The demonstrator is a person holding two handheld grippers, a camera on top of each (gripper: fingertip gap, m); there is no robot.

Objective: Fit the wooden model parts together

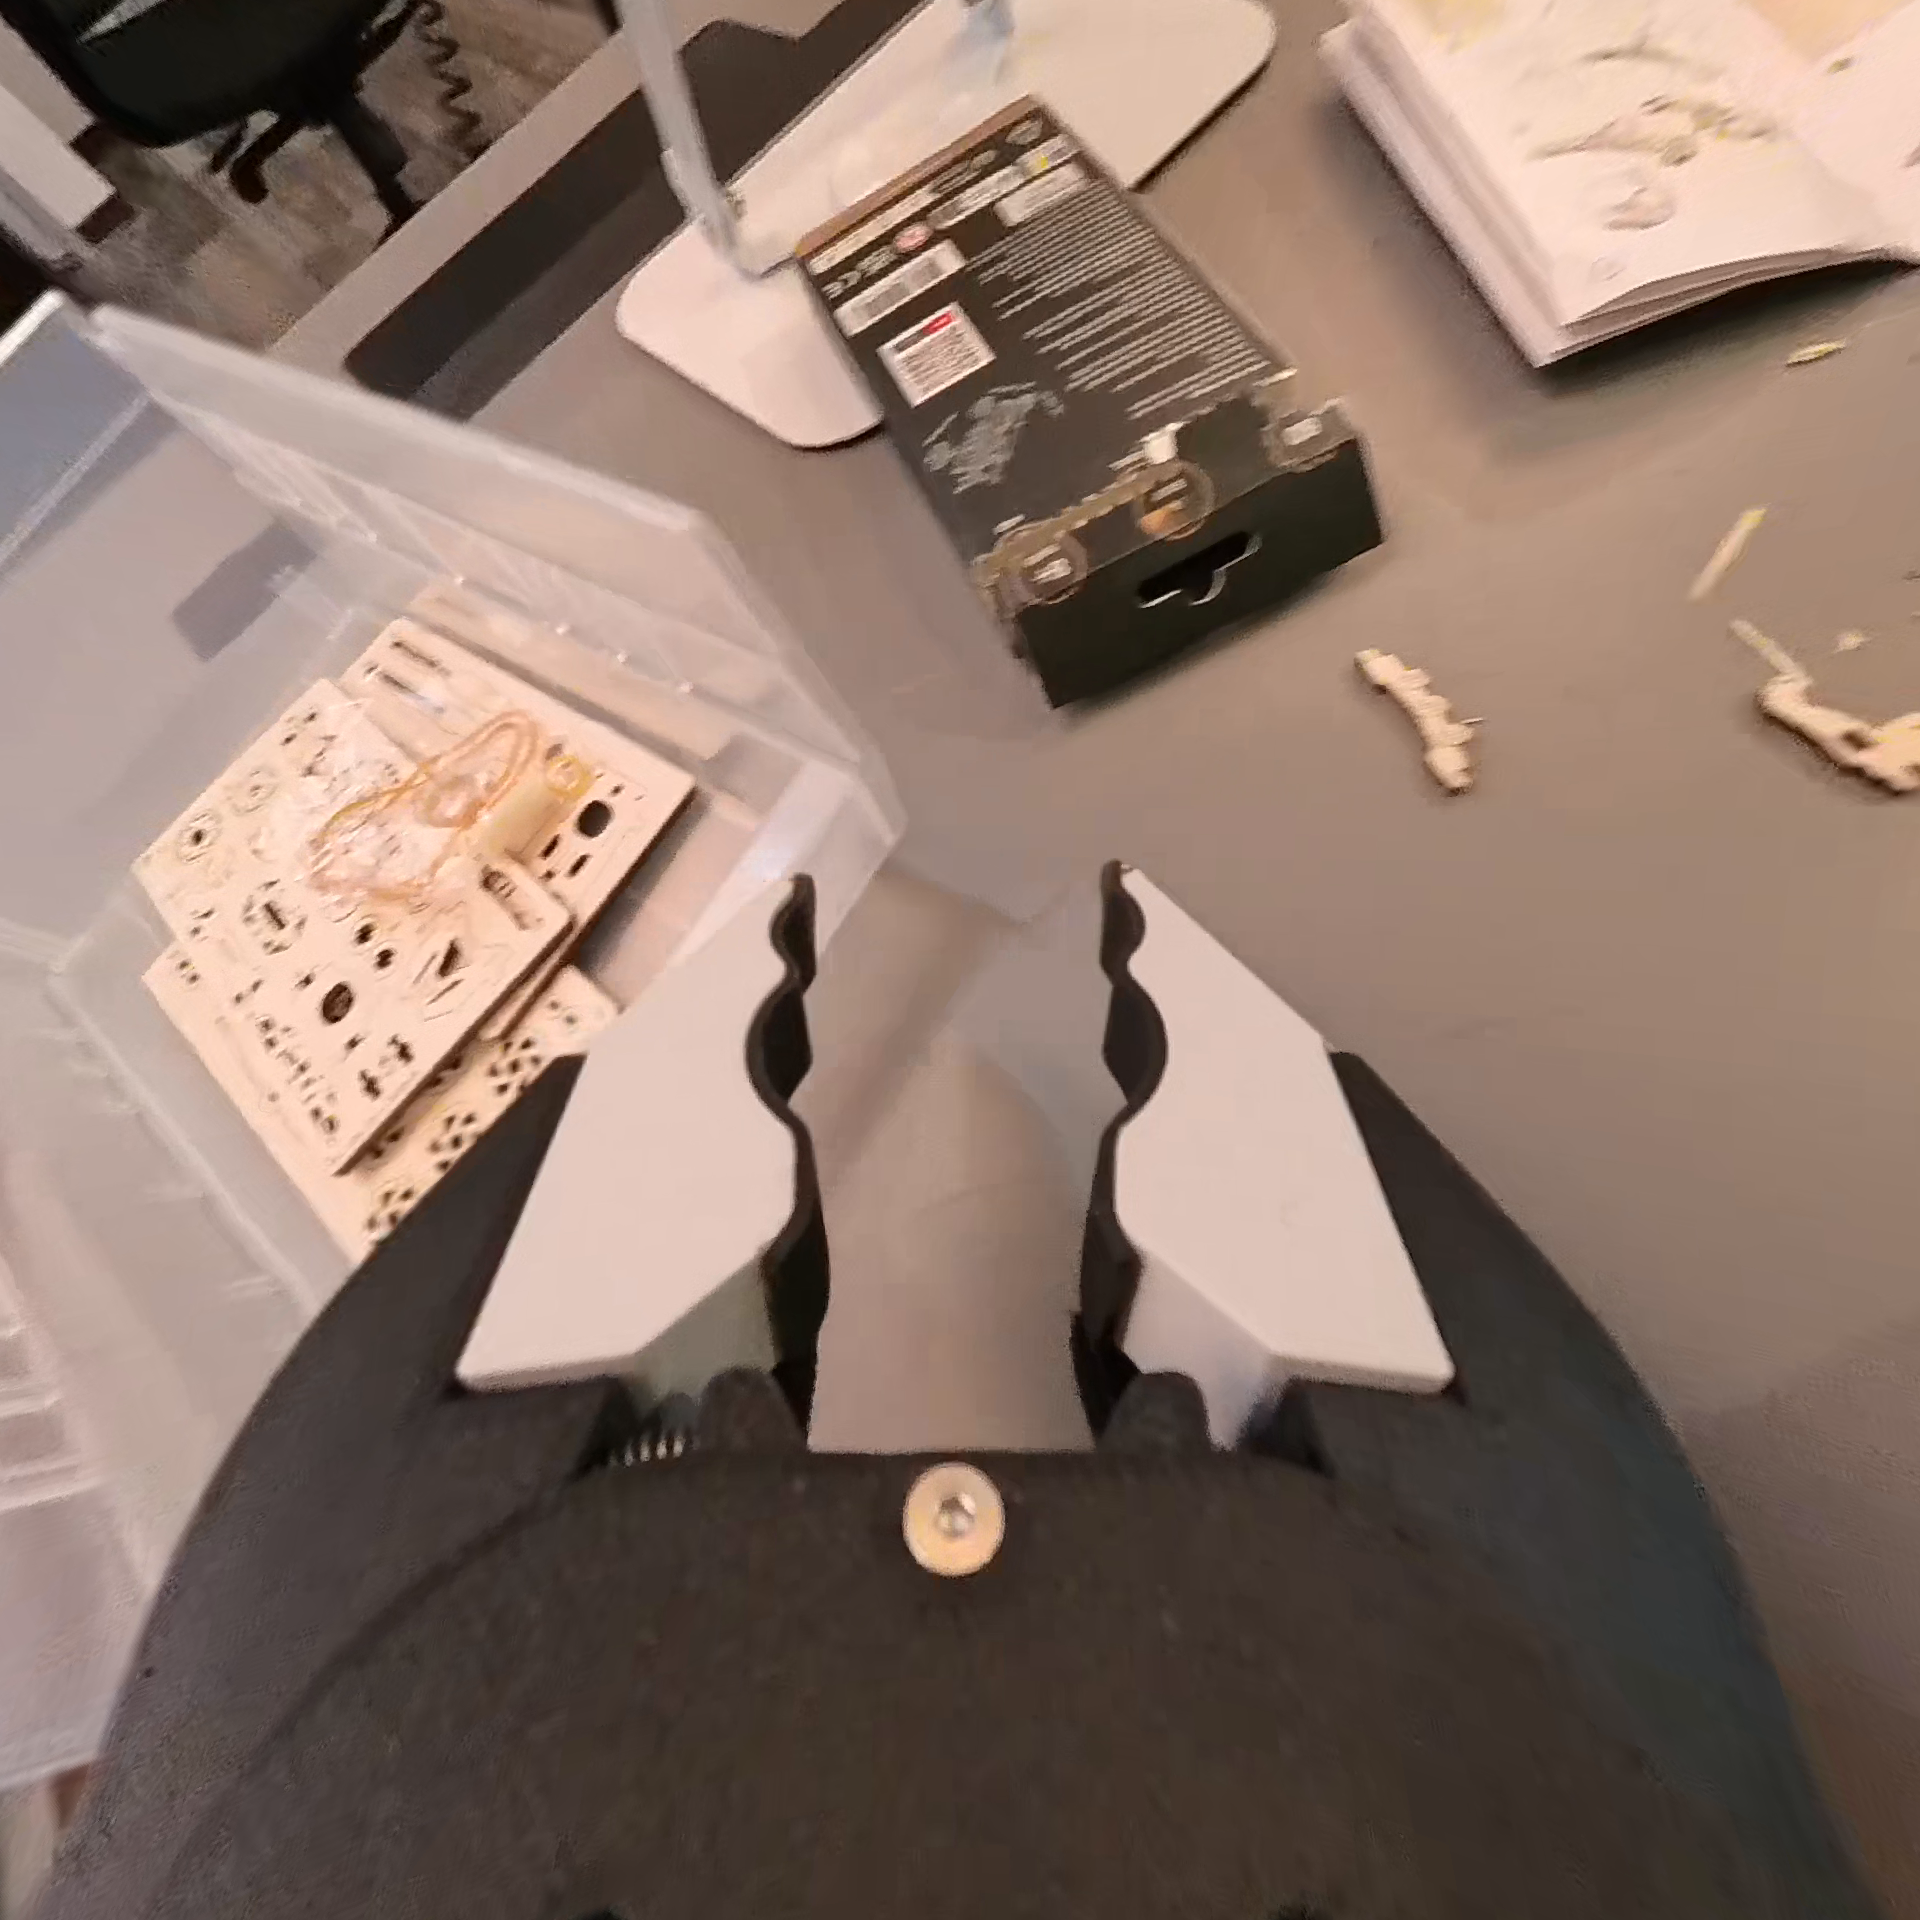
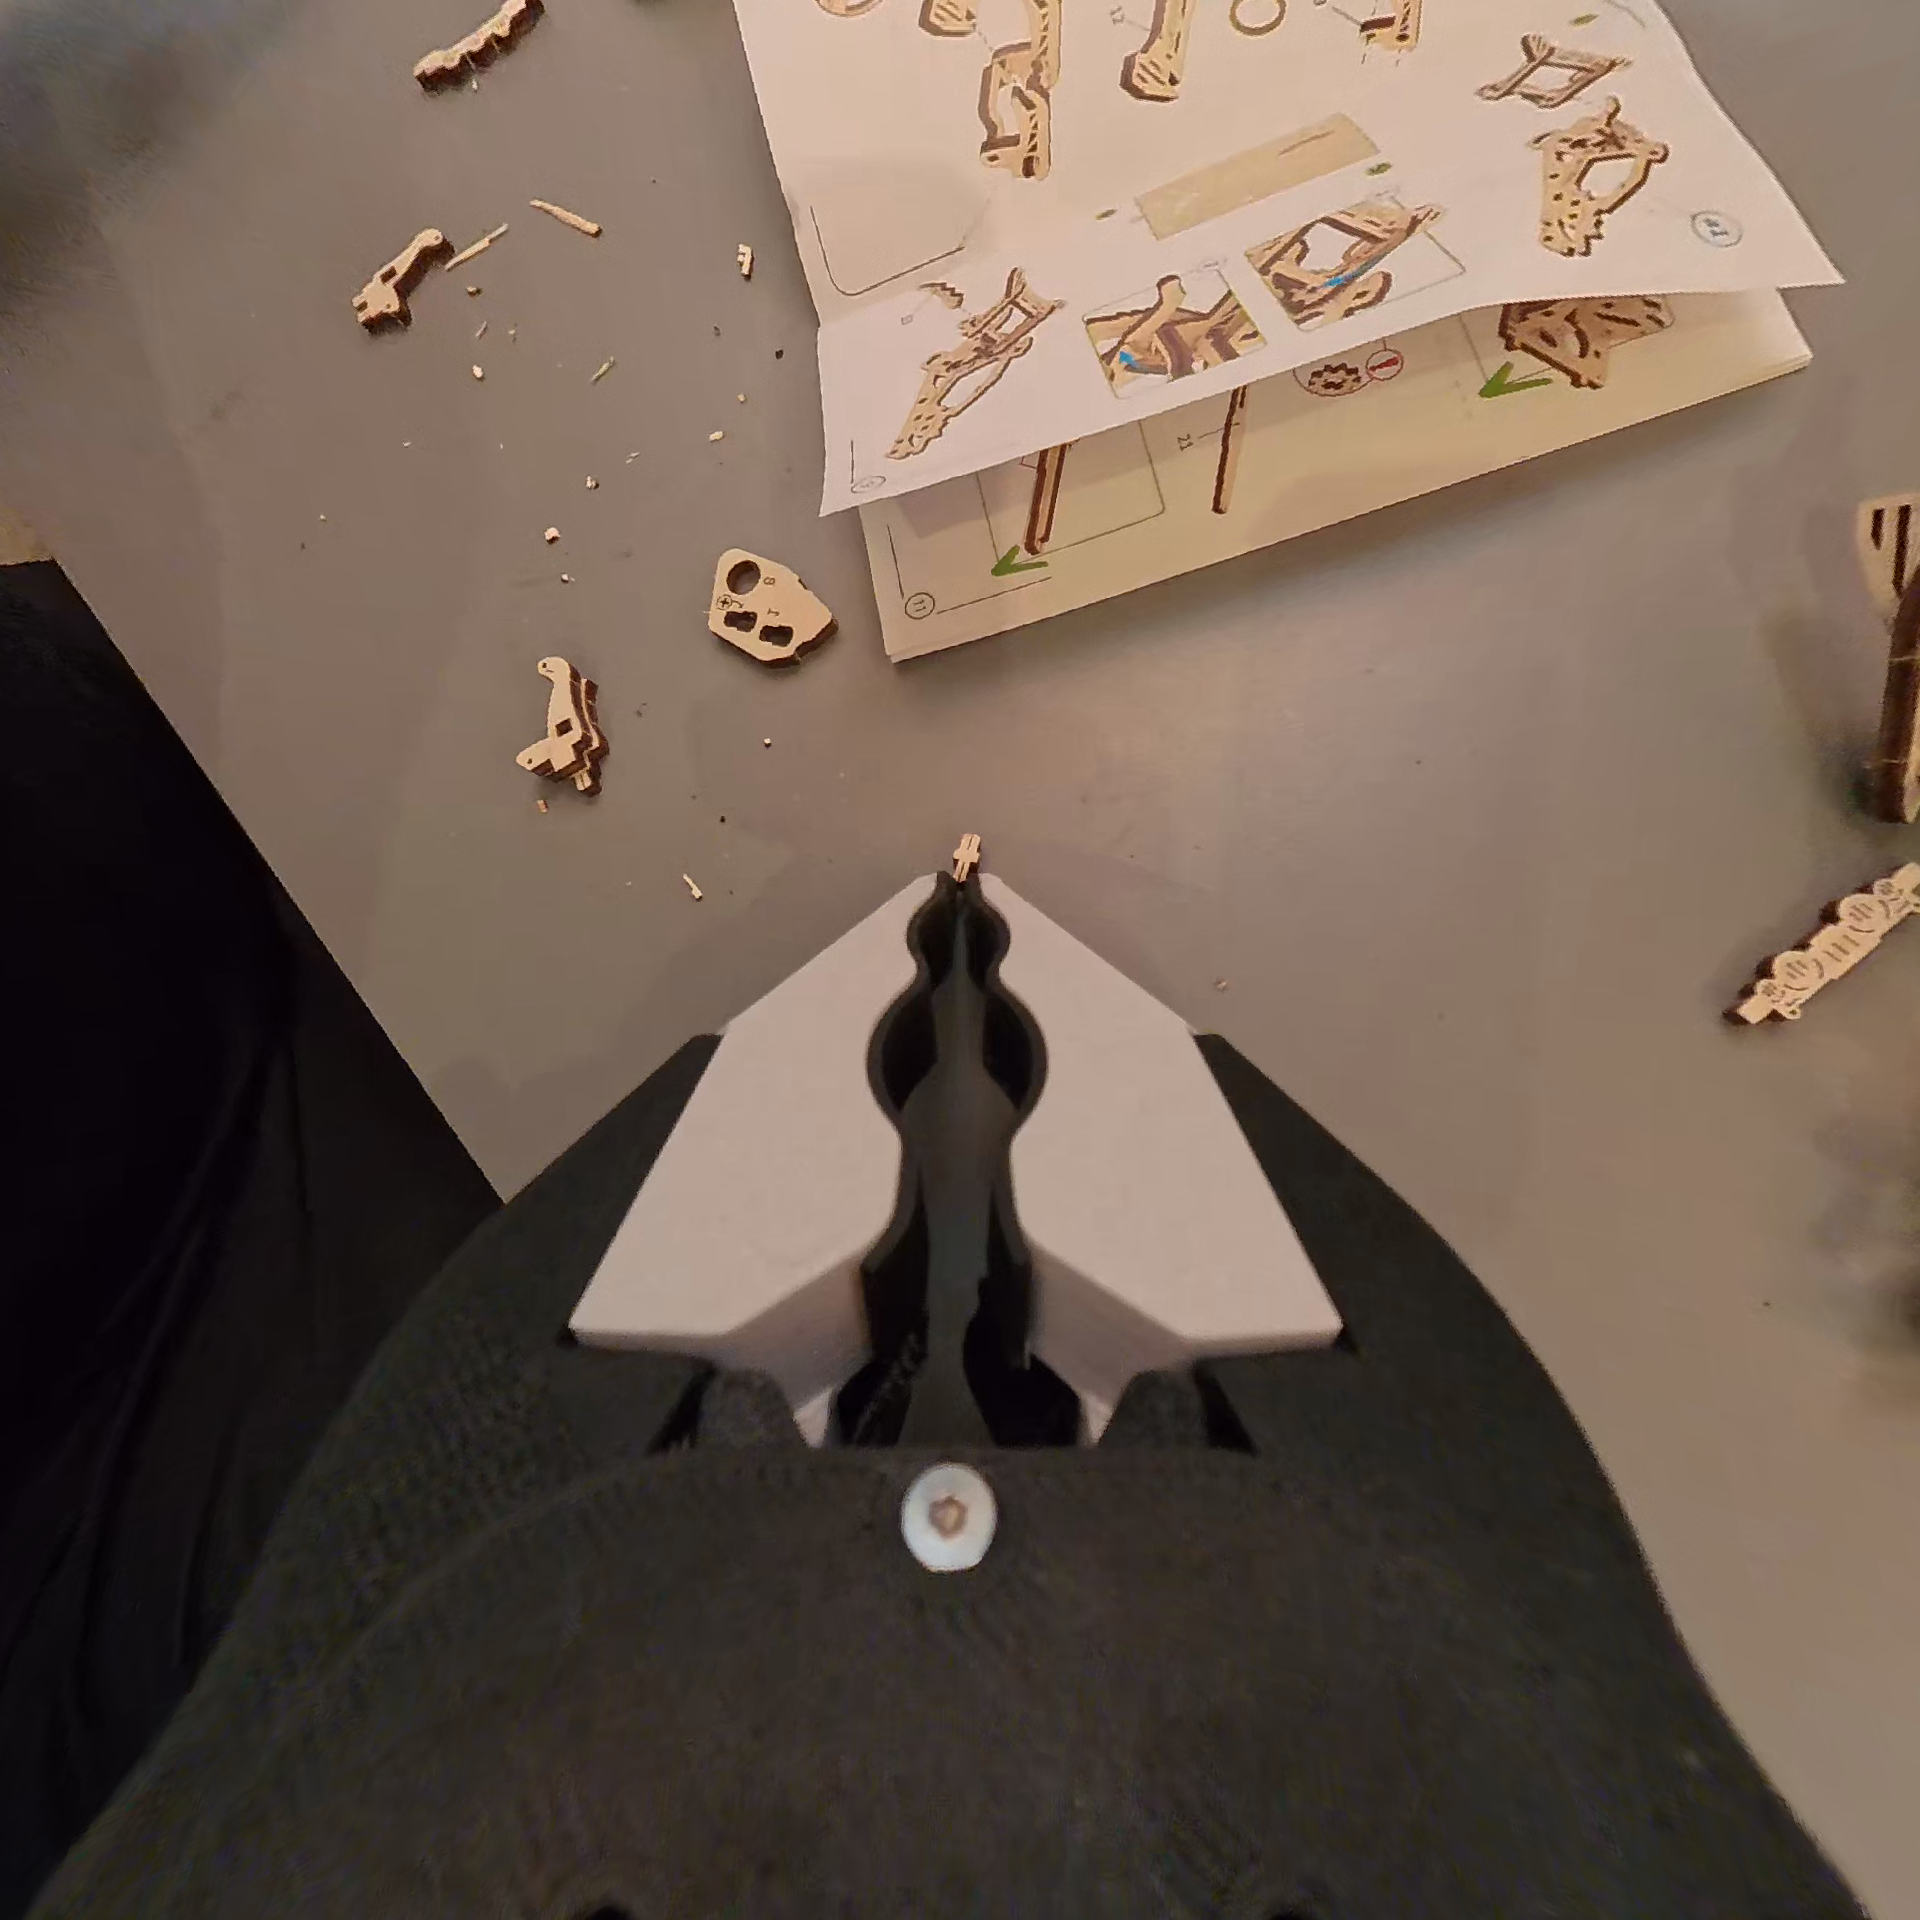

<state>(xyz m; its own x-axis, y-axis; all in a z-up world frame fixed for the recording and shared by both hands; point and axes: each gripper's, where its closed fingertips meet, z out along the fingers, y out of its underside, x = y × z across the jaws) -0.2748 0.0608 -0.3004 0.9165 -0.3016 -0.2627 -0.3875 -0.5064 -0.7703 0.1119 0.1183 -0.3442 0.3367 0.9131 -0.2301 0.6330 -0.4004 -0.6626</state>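
A tiny wooden peg is pinched at the very tips of the right claw, whose jaws are closed on it; only a short stub shows beyond them. The left claw is held wide and empty above the table, near a clear bin in which punched wooden sheets lie.

The other parts are scattered on the table: a plate with holes, a stepped piece, a hooked piece, a long strip at the right, and a larger assembly cut off at the edge. An open manual lies beyond them.

The main risk is judged to be loss of the peg. So little of it is gripped that it could be twisted or flicked out if it is pressed into a slot at an angle, and among the many wood chips it would be hard to find again. It could also be snapped by a hard squeeze. The receiving part is not held by anything, so it may be pushed across the table instead of being entered. Which slot is meant cannot be told from these views.
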